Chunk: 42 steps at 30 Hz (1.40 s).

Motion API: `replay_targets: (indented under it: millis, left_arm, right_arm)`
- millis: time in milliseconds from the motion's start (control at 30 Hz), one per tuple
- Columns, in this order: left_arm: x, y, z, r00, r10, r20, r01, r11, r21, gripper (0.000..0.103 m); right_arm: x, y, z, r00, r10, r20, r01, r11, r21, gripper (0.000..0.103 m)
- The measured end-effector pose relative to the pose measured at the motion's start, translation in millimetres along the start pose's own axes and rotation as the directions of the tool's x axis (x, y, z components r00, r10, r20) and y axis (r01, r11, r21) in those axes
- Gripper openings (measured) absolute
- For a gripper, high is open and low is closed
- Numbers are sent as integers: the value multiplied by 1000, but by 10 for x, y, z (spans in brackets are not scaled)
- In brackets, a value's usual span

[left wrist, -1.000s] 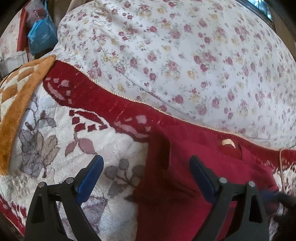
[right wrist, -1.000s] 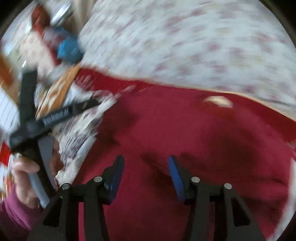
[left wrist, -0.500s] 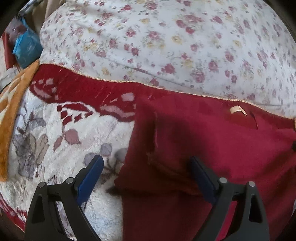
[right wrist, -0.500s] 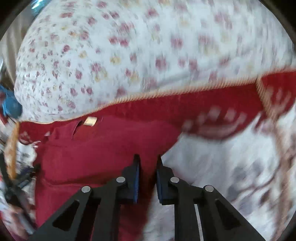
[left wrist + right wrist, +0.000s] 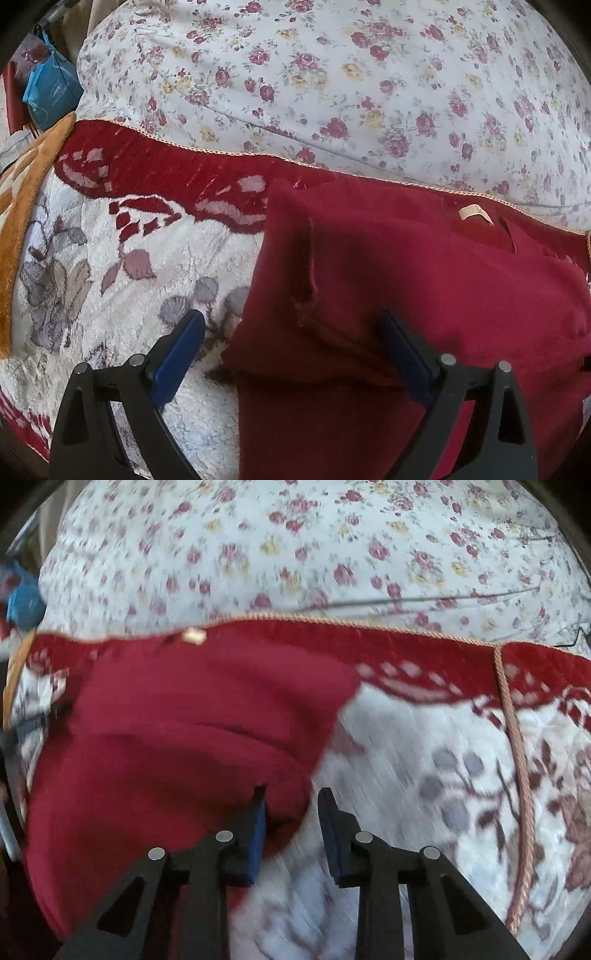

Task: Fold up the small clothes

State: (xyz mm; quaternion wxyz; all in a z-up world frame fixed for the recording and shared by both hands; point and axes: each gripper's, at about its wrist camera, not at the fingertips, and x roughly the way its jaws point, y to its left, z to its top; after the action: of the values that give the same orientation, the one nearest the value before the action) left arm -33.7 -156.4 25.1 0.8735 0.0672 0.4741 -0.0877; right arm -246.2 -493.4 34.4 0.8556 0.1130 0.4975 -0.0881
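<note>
A dark red small garment (image 5: pixel 424 280) lies flat on the white, red and grey patterned blanket (image 5: pixel 122 258); its neck label (image 5: pixel 472 213) points to the far side. My left gripper (image 5: pixel 291 347) is wide open over the garment's left edge, with one finger over the blanket and one over the cloth. In the right wrist view the garment (image 5: pixel 173 734) fills the left half. My right gripper (image 5: pixel 291 812) is open, with the garment's right edge between its blue pads (image 5: pixel 258 819), not pinched.
A floral white quilt (image 5: pixel 351 81) rises behind the blanket and shows in the right wrist view (image 5: pixel 295 546). An orange checked blanket edge (image 5: pixel 22 206) and a blue bag (image 5: pixel 50 94) lie at the far left. A braided cord (image 5: pixel 517 768) runs down the blanket on the right.
My right gripper swung from the garment's middle to its right edge, closed nearly shut there, and has now opened again. My left gripper stayed open and shifted slightly right over the left edge.
</note>
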Motion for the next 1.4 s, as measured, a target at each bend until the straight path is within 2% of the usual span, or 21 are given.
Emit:
replay_targets:
  millis: [67,200,267,300,333,400,467,533,567,700,800,867,900,967,1033,1100,1167,1233,1267,1300,1400]
  left_arm:
    - [2,7,0,1000,-1,-2,1,1000,-7,95]
    - [7,-6,0,1000,5,0,-5,1000,-8,95]
    - [12,-11,-4,1000,8,1,-8,1000,-5,95]
    - [15,-11,-2,1000,9,1,-9,1000,-4,96]
    - [18,-9,-3,1000,8,1,-8,1000,-7,96]
    - [21,-2,-7,1000,7,0,-7,1000,-14,97]
    - [18,-3,-6,1000,6,1,-6,1000,-16,97]
    - [19,-7,0,1000,7,0,-7,1000,-15,97]
    - [19,-10,-1,1000,5,-1,-5,1000,-18,97]
    - [-5,20,19,1000,-7,-8,6,999,-38,97]
    - [-66,55,24,1000,-5,4,6,999,-47,97]
    - [-120,71,30,1000,-3,22,4,999,-49,97]
    - [-135,76,34,1000,-1,28,3,999,-50,97]
    - [-147,85,48,999,-2,32,4,999,-52,97]
    - [-140,86,58,999,-3,31,5,998,-55,97]
    - [-132,78,57,1000,2,30,0,999,-48,97]
    - [-127,83,54,1000,10,28,-9,999,-42,97]
    - [-130,113,56,1000,8,27,-6,999,-50,97]
    - [-132,128,62,1000,8,28,-6,998,-56,97]
    - [-134,139,67,1000,8,28,-6,998,-63,97]
    - [-157,161,81,999,1,34,2,997,-81,97]
  right_arm:
    - [-123,-75,-57,999,39,17,-39,998,45,30]
    - [-408,-45,-43,989,96,115,-105,992,74,33]
    - [-414,71,30,982,89,169,-98,994,47,59]
    - [-368,121,81,981,79,180,-86,996,35,61]
    - [-282,169,140,981,69,180,-74,997,25,59]
    - [-100,218,243,983,98,158,-106,993,43,46]
    - [-56,217,261,975,137,176,-145,989,36,33]
    - [32,207,189,981,159,111,-157,987,-21,22]
    - [31,199,122,981,173,82,-170,985,-38,21]
    - [-48,225,-138,980,198,0,-196,970,-141,21]
    - [-155,138,-124,976,218,22,-215,973,-84,21]
    - [-252,75,-17,966,242,93,-242,970,-12,22]
    - [-295,72,38,961,241,137,-243,970,-1,24]
    - [-286,170,180,960,204,190,-207,978,-6,43]
    - [-207,273,301,954,204,218,-204,979,-20,49]
    - [-81,367,372,958,209,198,-208,978,-29,49]
    - [67,483,329,970,213,117,-205,976,-76,38]
    - [190,523,159,977,212,31,-208,972,-114,34]
    - [200,536,72,977,210,27,-204,969,-136,34]
    - [130,543,3,978,201,60,-189,968,-165,33]
    - [-16,441,47,970,236,55,-228,967,-112,34]
